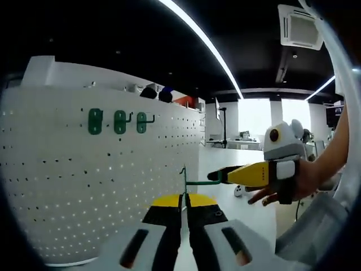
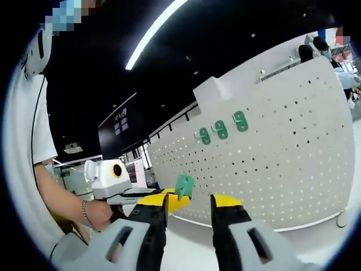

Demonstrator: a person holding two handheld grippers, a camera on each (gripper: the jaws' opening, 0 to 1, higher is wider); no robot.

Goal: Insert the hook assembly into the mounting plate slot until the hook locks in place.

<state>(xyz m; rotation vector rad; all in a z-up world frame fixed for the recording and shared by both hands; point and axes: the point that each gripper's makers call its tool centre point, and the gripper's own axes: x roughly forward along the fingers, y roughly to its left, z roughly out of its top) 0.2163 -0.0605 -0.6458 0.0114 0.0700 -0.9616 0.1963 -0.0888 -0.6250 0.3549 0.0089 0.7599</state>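
Green hook assembly (image 1: pixel 185 179) pinched by left gripper (image 1: pixel 184 210) before pegboard (image 1: pixel 101 186); right gripper (image 2: pixel 190 210) fingers spread.

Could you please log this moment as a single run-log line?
left gripper shut on green hook | right gripper open, near hook | pegboard: three mounted hooks

Ceiling light strip (image 1: pixel 203 42), air vent (image 1: pixel 300 26)

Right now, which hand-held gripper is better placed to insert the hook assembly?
Left, probably. The left hand-held gripper is shut on the green hook assembly and faces the pegboard with its green mounting plates. The right hand-held gripper is open.
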